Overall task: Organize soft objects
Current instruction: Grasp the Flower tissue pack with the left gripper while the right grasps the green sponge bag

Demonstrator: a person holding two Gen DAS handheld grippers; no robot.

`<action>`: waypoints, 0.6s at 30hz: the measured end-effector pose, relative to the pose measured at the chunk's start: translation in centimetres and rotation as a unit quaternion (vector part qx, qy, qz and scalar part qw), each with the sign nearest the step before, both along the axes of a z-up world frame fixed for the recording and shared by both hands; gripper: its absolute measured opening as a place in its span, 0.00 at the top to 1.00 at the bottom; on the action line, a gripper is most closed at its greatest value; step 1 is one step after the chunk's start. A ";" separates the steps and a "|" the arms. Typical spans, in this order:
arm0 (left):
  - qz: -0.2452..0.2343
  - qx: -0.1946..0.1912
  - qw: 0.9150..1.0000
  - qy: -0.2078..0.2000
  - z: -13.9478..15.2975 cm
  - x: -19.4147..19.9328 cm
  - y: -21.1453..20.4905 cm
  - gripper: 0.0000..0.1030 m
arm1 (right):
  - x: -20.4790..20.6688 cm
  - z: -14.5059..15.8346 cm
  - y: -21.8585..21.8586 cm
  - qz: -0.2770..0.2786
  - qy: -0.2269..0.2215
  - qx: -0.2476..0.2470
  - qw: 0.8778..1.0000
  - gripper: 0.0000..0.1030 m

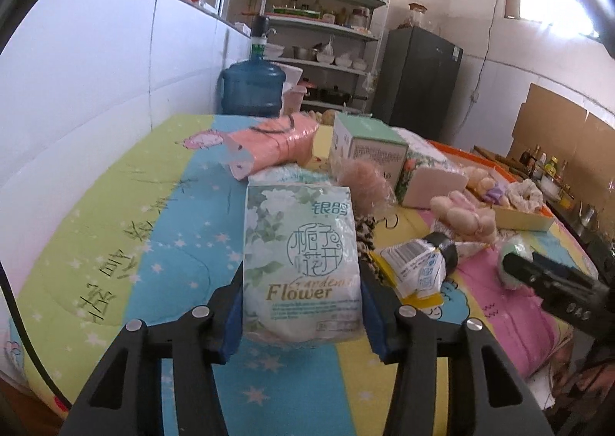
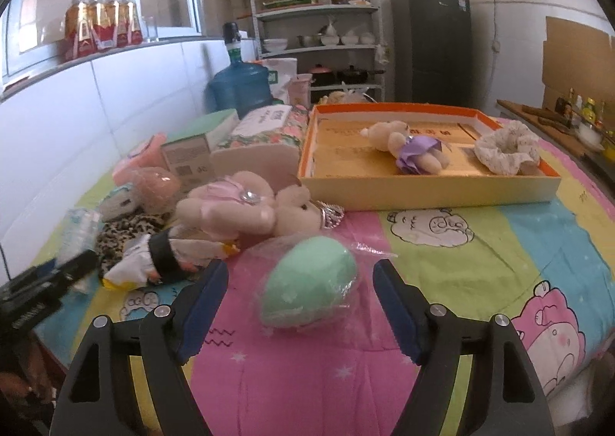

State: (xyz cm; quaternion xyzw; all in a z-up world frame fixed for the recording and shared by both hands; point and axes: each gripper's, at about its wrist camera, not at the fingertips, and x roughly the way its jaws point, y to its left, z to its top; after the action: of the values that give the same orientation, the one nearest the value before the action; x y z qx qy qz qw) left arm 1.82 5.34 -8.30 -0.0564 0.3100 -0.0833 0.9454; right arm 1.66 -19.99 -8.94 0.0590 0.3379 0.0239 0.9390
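Right gripper (image 2: 300, 305) sits spread around the green sponge (image 2: 307, 280), long axis pointing toward the tray (image 2: 423, 190) beyond; left gripper (image 1: 301, 305) clamps the tissue pack (image 1: 301, 263).

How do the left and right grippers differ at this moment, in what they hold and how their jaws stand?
The left gripper is shut on the tissue pack, its blue pads pressing both sides; the right gripper is open, gripping nothing. The pack fills the left jaws, while the green sponge lies in its clear wrapper on the cloth between the right jaws, with a gap on each side. Both have black fingers with blue pads and point toward the shelves.
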 end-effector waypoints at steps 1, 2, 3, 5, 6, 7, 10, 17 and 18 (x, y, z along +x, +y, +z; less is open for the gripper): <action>0.000 -0.001 1.000 -0.004 0.3 -0.2 0.1 0.50 | 0.1 -0.2 -0.1 -0.001 0.003 0.002 1.000 0.24; 0.000 -0.002 1.000 -0.006 0.5 -0.2 0.1 0.50 | 0.3 -0.3 -0.1 -0.002 0.005 0.003 1.000 0.24; 0.000 -0.004 1.000 -0.010 0.7 -0.4 0.1 0.50 | 0.3 -0.4 -0.1 -0.003 0.007 0.005 1.000 0.24; 0.000 -0.005 1.000 -0.014 1.0 -0.5 0.1 0.50 | 0.4 -0.4 -0.4 -0.001 0.007 0.015 1.000 0.23; -0.001 -0.004 1.000 -0.015 1.2 -0.5 0.0 0.50 | 0.4 -0.4 -0.4 -0.002 0.007 0.020 1.000 0.25; -0.001 -0.005 1.000 -0.017 1.2 -0.5 0.0 0.50 | 0.4 -0.4 -0.6 -0.003 0.006 0.026 1.000 0.28; -0.005 -0.006 1.000 -0.015 1.3 -0.5 -0.2 0.50 | 0.4 -0.5 -1.0 -0.006 0.010 0.038 0.999 0.48; -0.007 -0.003 1.000 -0.019 1.8 -0.5 -0.8 0.50 | -0.3 0.2 -1.2 -0.003 -0.003 0.044 0.999 0.50; -0.007 -0.002 1.000 -0.021 1.9 -0.4 -0.7 0.50 | -0.4 0.4 -1.2 -0.003 -0.006 0.041 0.999 0.50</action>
State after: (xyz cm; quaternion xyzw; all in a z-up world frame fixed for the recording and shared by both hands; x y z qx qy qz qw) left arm 1.39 4.61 -6.43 -0.0540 0.2907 -0.0914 0.9509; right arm 1.24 -21.17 -8.57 0.0988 0.3306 0.0351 0.9379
